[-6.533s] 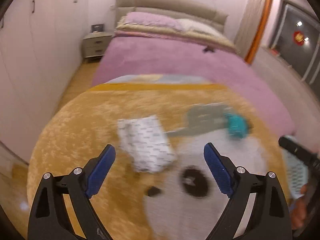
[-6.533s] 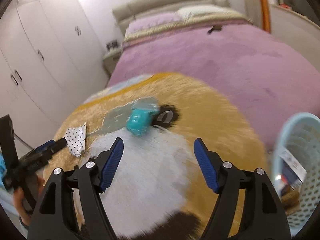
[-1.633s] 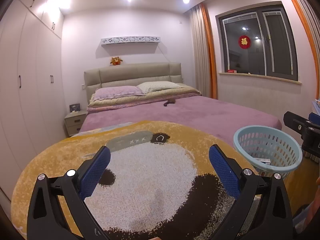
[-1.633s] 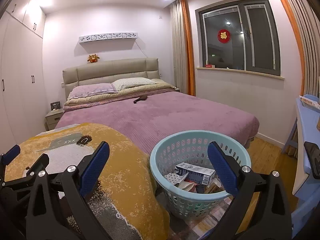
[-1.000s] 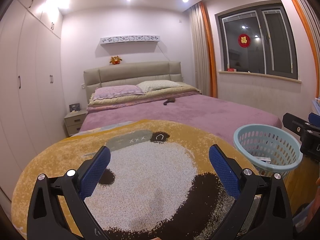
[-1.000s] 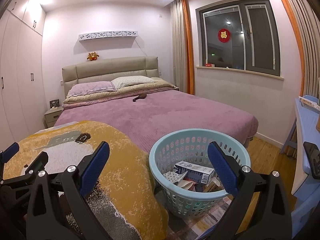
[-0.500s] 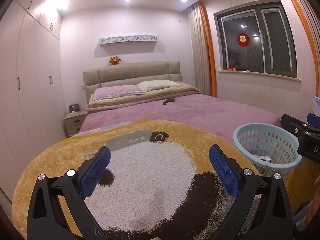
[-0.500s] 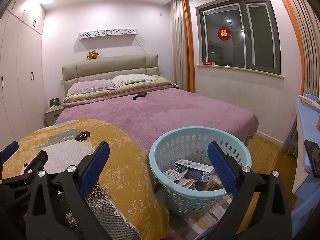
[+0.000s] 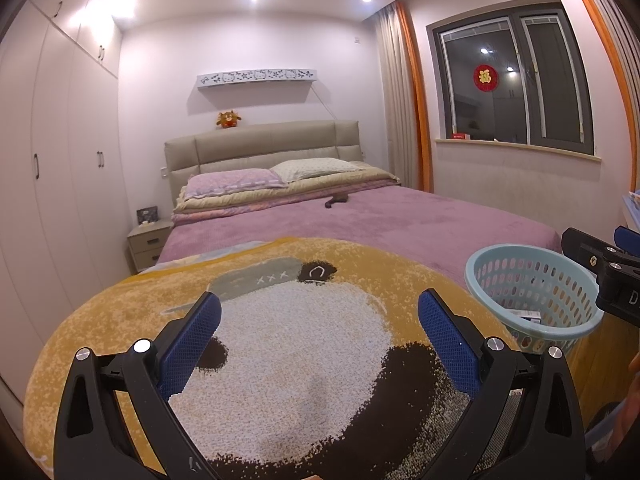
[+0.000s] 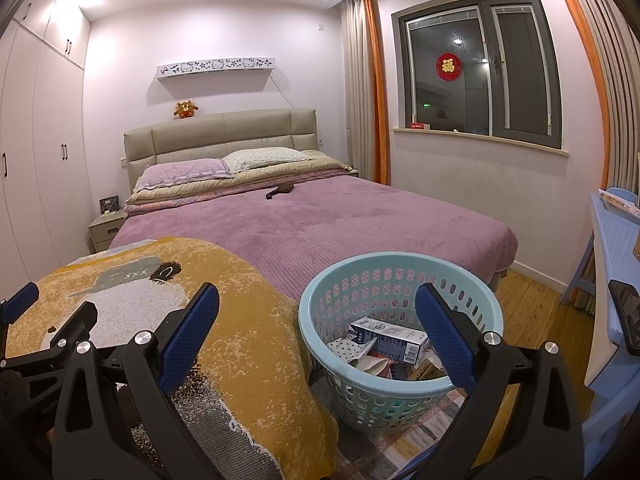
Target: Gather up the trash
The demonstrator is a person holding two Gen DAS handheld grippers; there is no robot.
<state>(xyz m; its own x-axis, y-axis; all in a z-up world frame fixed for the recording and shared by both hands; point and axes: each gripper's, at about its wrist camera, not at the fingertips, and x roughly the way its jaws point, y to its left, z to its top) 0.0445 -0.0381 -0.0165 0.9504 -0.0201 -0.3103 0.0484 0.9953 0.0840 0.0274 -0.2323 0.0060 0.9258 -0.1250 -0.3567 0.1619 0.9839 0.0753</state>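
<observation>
A light blue plastic basket stands on the floor at the foot of the bed; it also shows in the left wrist view. In it lie a white and blue carton, a polka-dot wrapper and other trash. My right gripper is open and empty, held above the basket's near rim. My left gripper is open and empty above the yellow panda blanket. No loose trash shows on the blanket.
The bed with a purple cover fills the middle, with a small dark object near the pillows. A nightstand and wardrobes stand left. A blue desk and a phone are at right. The wooden floor lies beyond the basket.
Both grippers have stayed nearly still over the last second, drifting slightly. Since 6.5 s ago they lifted off the blanket; the polka-dot wrapper and teal item are gone from it.
</observation>
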